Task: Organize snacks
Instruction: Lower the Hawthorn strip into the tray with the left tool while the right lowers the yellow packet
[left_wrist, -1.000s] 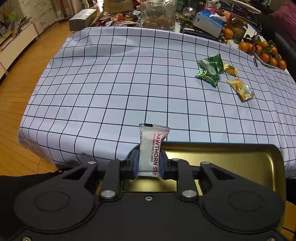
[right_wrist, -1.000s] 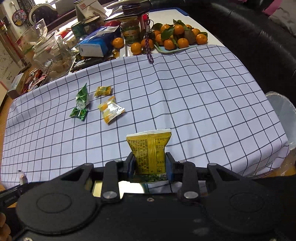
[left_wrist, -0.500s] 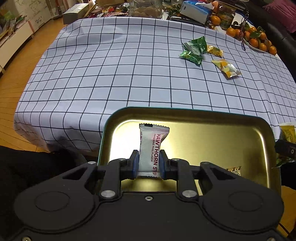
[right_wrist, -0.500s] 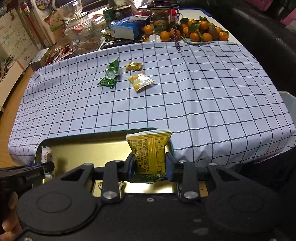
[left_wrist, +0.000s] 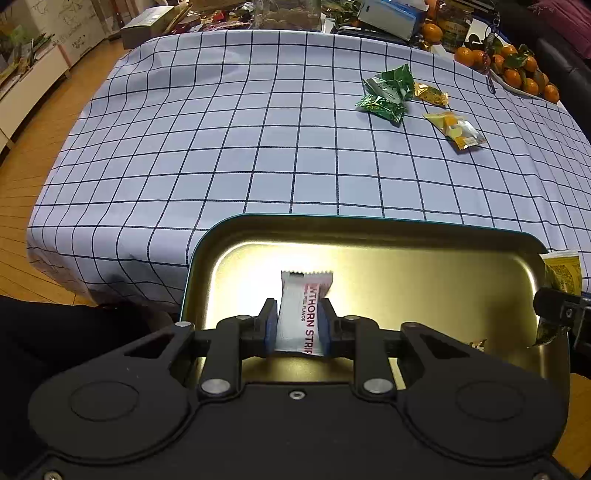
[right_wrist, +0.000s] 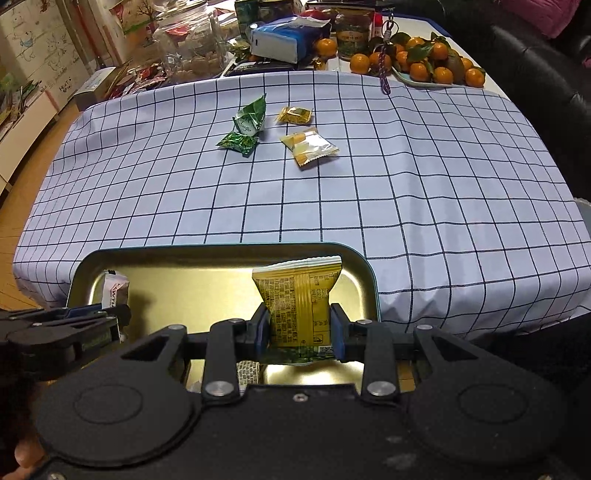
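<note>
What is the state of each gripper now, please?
Left gripper: closed on the white hawthorn strip packet, above the gold tray.
Right gripper: closed on the yellow snack packet, above the same tray.

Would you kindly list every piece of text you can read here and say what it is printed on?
"WTHORN STRIP": white packet in the left claw; first letters are cut off.
"FLAVOR": same packet, smaller line.
Yellow packet in the right claw: print too small.
Green wrapper: script unreadable.
</note>
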